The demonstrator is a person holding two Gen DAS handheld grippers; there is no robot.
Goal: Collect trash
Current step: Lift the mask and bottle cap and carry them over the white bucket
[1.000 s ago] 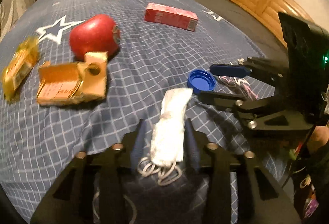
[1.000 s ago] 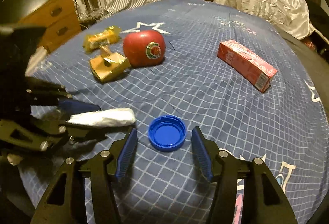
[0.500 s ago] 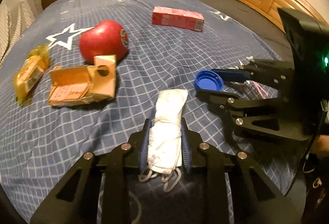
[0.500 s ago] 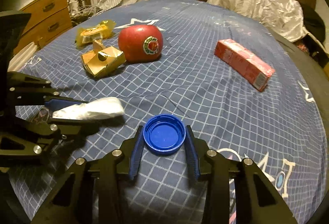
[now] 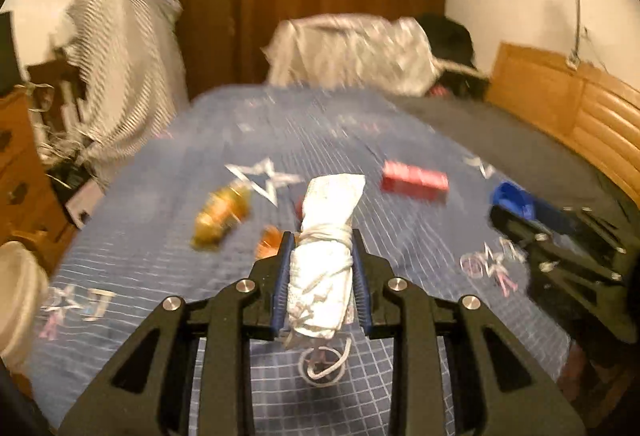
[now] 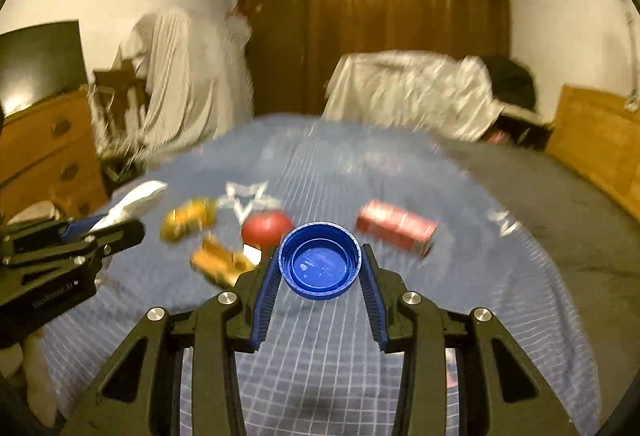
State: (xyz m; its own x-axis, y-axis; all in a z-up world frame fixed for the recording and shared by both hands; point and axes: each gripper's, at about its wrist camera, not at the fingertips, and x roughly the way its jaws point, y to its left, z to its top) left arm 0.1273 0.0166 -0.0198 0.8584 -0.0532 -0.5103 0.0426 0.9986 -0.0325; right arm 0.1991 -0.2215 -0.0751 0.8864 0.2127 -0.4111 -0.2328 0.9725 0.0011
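Note:
My left gripper [image 5: 321, 248] is shut on a rolled white face mask [image 5: 326, 256] and holds it up off the bed; its ear loops hang below. My right gripper [image 6: 320, 260] is shut on a blue bottle cap [image 6: 320, 261], also lifted off the bed. Each gripper shows in the other's view: the right one with the cap [image 5: 512, 198] at the right, the left one with the mask [image 6: 132, 202] at the left. Both views are blurred.
On the blue checked bedspread [image 6: 460, 276] lie a red apple [image 6: 267, 227], a red carton [image 6: 396, 224], a yellow wrapper [image 6: 188, 222] and a torn orange box [image 6: 220, 262]. A wooden dresser [image 6: 36, 152] stands left, a wooden headboard [image 5: 568, 104] right.
Both grippers have risen off the bed and tilted up, the left carrying the mask, the right carrying the cap. The room's far wall has come into view.

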